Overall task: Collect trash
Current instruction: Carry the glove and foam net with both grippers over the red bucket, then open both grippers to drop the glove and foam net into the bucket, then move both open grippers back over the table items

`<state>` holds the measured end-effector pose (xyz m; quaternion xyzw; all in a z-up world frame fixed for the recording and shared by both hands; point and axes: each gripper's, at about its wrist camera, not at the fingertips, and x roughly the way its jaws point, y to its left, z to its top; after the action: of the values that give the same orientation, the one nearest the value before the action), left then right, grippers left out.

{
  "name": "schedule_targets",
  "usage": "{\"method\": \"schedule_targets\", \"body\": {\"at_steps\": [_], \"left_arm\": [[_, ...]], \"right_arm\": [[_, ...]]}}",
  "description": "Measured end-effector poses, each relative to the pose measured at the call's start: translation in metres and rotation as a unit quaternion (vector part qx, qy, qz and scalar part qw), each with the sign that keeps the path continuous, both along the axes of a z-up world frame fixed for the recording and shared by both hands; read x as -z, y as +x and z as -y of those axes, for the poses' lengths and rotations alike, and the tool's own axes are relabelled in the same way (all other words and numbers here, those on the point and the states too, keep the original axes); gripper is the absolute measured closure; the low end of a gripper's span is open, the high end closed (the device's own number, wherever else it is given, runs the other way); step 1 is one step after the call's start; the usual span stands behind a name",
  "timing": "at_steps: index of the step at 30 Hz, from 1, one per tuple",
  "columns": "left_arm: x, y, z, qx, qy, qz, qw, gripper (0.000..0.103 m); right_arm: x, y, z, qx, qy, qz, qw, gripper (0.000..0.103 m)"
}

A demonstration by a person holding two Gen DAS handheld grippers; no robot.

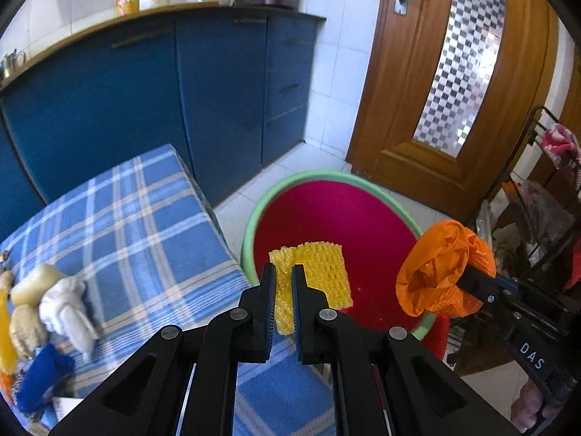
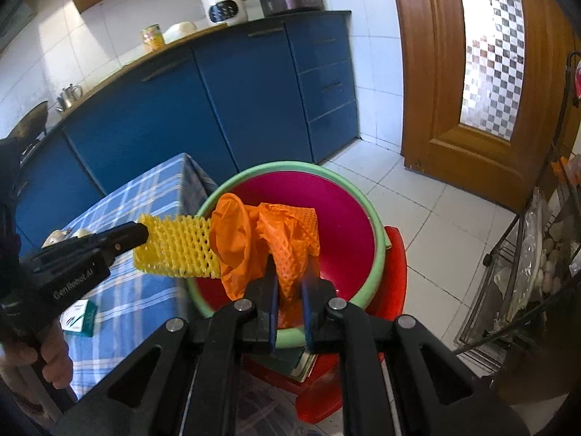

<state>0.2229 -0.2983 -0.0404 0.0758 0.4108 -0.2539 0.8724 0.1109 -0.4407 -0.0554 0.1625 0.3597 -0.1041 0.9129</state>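
Note:
My left gripper (image 1: 283, 272) is shut on a yellow foam fruit net (image 1: 323, 272), held over the near rim of a red basin with a green rim (image 1: 250, 218). From the right wrist view the same yellow net (image 2: 178, 247) sticks out of the left gripper (image 2: 143, 234) beside the basin (image 2: 377, 239). My right gripper (image 2: 290, 272) is shut on an orange foam net bundled with an orange plastic bag (image 2: 276, 236), above the basin's near side. In the left wrist view this orange bundle (image 1: 435, 269) hangs at the basin's right edge.
A table with a blue checked cloth (image 1: 127, 225) stands left of the basin, with white and beige items (image 1: 61, 301) and a small green-white box (image 2: 78, 319) on it. Blue cabinets (image 1: 218, 91), a wooden door (image 1: 454, 72), a wire rack (image 2: 526, 254) and a red stool (image 2: 395, 272) surround the spot.

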Motion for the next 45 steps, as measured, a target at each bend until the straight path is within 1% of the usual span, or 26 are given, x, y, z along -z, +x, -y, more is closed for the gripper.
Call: {"method": "schedule_targets", "body": {"at_steps": [4,6,8,9,10,12,13,14,18,20,24,28,32,37,41,45], "left_arm": [[0.014,0.009,0.005,0.0,0.008,-0.014,0.9999,0.094],[0.02,0.012,0.007,-0.002,0.011,-0.022,0.9997,0.092],[0.023,0.014,0.007,-0.006,0.014,-0.026,0.9995,0.085],[0.024,0.015,0.007,-0.008,0.014,-0.029,0.9995,0.078],[0.025,0.016,0.006,-0.009,0.015,-0.03,0.9994,0.068],[0.025,0.016,0.005,-0.011,0.018,-0.026,0.9995,0.058],[0.025,0.015,0.004,-0.012,0.019,-0.024,0.9995,0.058],[0.024,0.015,0.003,-0.011,0.019,-0.023,0.9995,0.058],[0.019,0.011,-0.002,-0.012,0.012,-0.023,0.9996,0.058],[0.016,0.007,-0.006,-0.013,0.007,-0.022,0.9997,0.058],[0.006,-0.002,-0.016,-0.016,-0.002,-0.018,0.9997,0.058],[-0.006,-0.013,-0.034,-0.031,-0.014,-0.01,0.9994,0.058],[-0.02,-0.026,-0.059,-0.048,-0.022,-0.001,0.9986,0.058],[-0.035,-0.042,-0.094,-0.08,-0.028,0.012,0.9963,0.058],[-0.049,-0.052,-0.125,-0.108,-0.018,0.029,0.9936,0.058],[-0.063,-0.059,-0.163,-0.148,-0.001,0.044,0.988,0.056]], "right_arm": [[0.009,0.009,0.008,0.003,0.004,-0.01,1.0,0.089],[0.014,0.014,0.009,0.002,0.005,-0.015,1.0,0.086],[0.017,0.017,0.011,0.002,0.005,-0.019,1.0,0.083],[0.018,0.018,0.011,0.002,0.005,-0.019,1.0,0.083],[0.019,0.018,0.011,0.003,0.004,-0.019,1.0,0.083],[0.02,0.019,0.011,0.004,0.007,-0.019,1.0,0.078],[0.02,0.02,0.012,0.005,0.008,-0.018,1.0,0.074],[0.02,0.02,0.012,0.006,0.008,-0.017,1.0,0.072],[0.015,0.015,0.011,0.008,0.006,-0.01,1.0,0.071],[0.013,0.011,0.01,0.011,0.006,-0.006,1.0,0.066],[0.004,0.001,0.006,0.01,0.006,0.003,1.0,0.066],[-0.007,-0.012,-0.004,0.005,0.006,0.017,1.0,0.066],[-0.017,-0.025,-0.016,-0.004,0.019,0.027,0.999,0.066],[-0.028,-0.037,-0.042,-0.027,0.02,0.034,0.999,0.065],[-0.035,-0.041,-0.067,-0.053,0.026,0.038,0.998,0.064],[-0.039,-0.04,-0.095,-0.082,0.025,0.038,0.996,0.064]]}}
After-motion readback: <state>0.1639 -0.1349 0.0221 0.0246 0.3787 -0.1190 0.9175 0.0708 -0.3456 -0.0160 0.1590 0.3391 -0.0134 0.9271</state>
